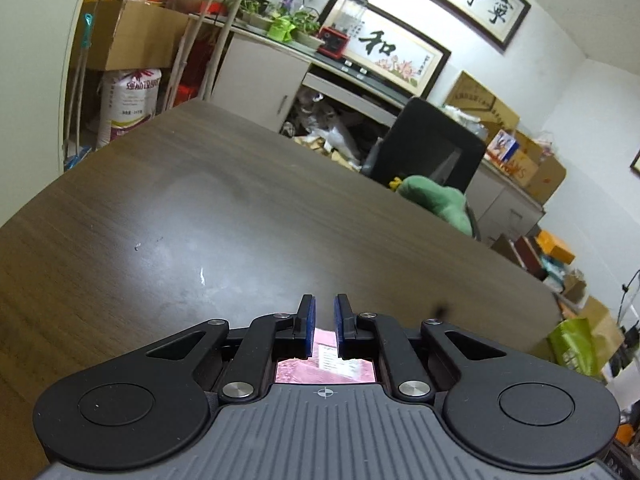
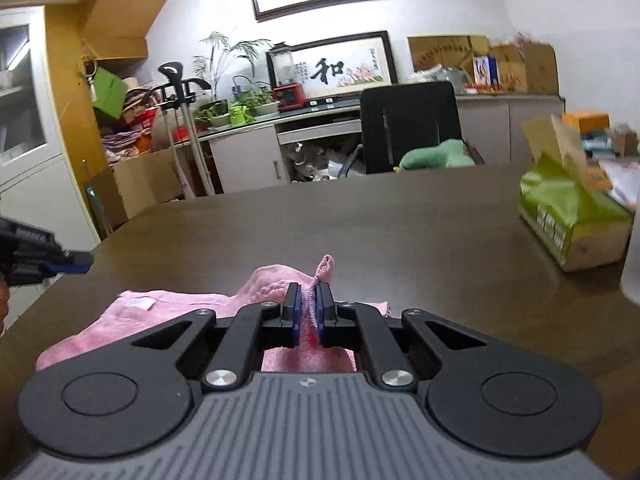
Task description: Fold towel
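A pink towel [image 2: 160, 312] lies bunched on the dark wooden table [image 2: 400, 240], with a white label [image 2: 140, 303] facing up near its left end. My right gripper [image 2: 308, 292] is shut on a corner of the towel, and the pinched tip of cloth sticks up past the pads. My left gripper [image 1: 324, 304] has its jaws nearly together with nothing between the pads. Only a patch of the towel [image 1: 296, 372] and its label shows under its fingers. In the right wrist view the left gripper [image 2: 86, 258] hovers at the far left, apart from the towel.
A green tissue box [image 2: 572, 220] stands on the table at the right. A black chair [image 2: 408, 128] with a green plush [image 2: 436, 156] sits behind the far edge. Bare tabletop [image 1: 240, 200] stretches ahead of the left gripper. Cabinets, boxes and plants line the walls.
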`<act>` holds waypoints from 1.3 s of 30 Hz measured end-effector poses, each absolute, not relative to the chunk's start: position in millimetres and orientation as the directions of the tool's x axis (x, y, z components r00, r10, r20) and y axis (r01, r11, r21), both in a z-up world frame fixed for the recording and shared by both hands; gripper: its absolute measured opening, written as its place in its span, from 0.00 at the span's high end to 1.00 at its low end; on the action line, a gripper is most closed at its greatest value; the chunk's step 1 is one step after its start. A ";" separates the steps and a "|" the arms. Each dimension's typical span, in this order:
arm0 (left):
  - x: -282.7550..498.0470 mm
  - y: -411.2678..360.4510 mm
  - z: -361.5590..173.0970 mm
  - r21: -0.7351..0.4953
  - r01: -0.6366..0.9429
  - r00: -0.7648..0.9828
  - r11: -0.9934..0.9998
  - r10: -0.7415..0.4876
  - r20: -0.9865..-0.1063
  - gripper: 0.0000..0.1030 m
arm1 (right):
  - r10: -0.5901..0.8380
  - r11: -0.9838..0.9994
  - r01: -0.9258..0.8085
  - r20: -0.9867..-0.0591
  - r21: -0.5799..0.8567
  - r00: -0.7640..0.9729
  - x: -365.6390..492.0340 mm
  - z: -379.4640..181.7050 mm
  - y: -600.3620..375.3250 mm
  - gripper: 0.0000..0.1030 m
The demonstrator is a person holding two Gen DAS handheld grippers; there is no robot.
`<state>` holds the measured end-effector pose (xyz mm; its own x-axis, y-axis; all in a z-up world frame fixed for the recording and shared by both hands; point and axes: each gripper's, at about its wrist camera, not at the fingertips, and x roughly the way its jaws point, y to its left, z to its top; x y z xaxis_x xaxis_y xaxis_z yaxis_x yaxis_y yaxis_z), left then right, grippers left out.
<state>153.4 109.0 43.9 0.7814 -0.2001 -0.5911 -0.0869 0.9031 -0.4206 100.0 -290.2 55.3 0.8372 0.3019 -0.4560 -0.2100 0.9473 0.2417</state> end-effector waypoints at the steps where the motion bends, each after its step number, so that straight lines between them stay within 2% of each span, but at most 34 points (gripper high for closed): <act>1: 152.5 109.4 42.3 -0.413 -0.083 0.776 0.907 -0.201 -0.598 0.90 | 0.303 0.947 -0.211 -0.458 0.242 0.836 101.8 53.0 -289.7 0.92; 7: 144.9 116.9 28.5 -0.441 -0.020 0.721 0.897 -0.293 -0.628 0.88 | 0.315 0.942 -0.217 -0.452 0.256 0.835 97.8 42.2 -287.6 0.91; 11: 139.5 119.7 32.6 -0.456 0.021 0.723 0.890 -0.329 -0.607 0.85 | 0.323 0.938 -0.217 -0.458 0.271 0.828 93.1 34.1 -291.0 0.91; 15: 132.1 117.3 31.1 -0.450 0.043 0.697 0.892 -0.350 -0.626 0.72 | 0.328 0.938 -0.225 -0.460 0.265 0.825 89.4 31.5 -289.2 0.91; 28: 135.8 109.0 14.3 -0.411 0.009 0.650 0.911 -0.318 -0.690 0.56 | 0.330 0.940 -0.236 -0.471 0.247 0.818 91.3 29.9 -284.8 0.89; 35: 138.7 106.0 11.0 -0.424 0.037 0.634 0.905 -0.349 -0.690 0.56 | 0.327 0.941 -0.232 -0.483 0.248 0.812 93.3 27.3 -285.2 0.87; 36: 138.3 105.9 11.0 -0.424 0.040 0.632 0.905 -0.352 -0.691 0.58 | 0.326 0.941 -0.229 -0.485 0.249 0.812 93.4 26.7 -285.2 0.87; 39: 138.4 106.7 10.6 -0.427 0.044 0.624 0.903 -0.358 -0.694 0.73 | 0.322 0.942 -0.224 -0.488 0.249 0.811 93.9 26.3 -284.8 0.86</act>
<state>138.4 106.7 10.6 0.6241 -0.3584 -0.6943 0.0438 0.9032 -0.4269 93.9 -284.8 26.3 0.8114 0.3224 -0.4876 -0.2245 0.9421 0.2492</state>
